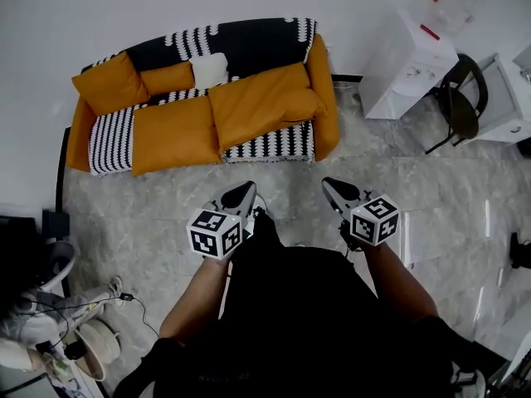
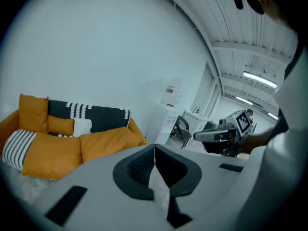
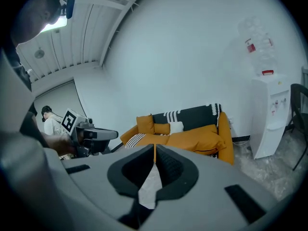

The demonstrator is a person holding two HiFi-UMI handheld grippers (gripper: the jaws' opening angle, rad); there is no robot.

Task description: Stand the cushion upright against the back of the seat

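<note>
An orange sofa (image 1: pixel 325 106) with a black-and-white striped cover stands against the far wall. Two big orange cushions lie flat on its seat, one on the right (image 1: pixel 261 102) and one on the left (image 1: pixel 174 133). Another orange cushion (image 1: pixel 110 81) leans at the back left, beside a small orange one (image 1: pixel 168 77) and a white one (image 1: pixel 210 70). My left gripper (image 1: pixel 249 187) and right gripper (image 1: pixel 328 182) are both shut and empty, held over the floor well short of the sofa. The left gripper view shows the sofa (image 2: pixel 135 127) at the left, the right gripper view shows the sofa (image 3: pixel 226 136) at centre.
A white water dispenser (image 1: pixel 406 65) stands right of the sofa, also seen as the dispenser (image 3: pixel 269 114). A black chair (image 1: pixel 460 98) is beside it. Cables and equipment (image 1: pixel 50 322) lie on the floor at the lower left. Marble floor (image 1: pixel 166 214) stretches between me and the sofa.
</note>
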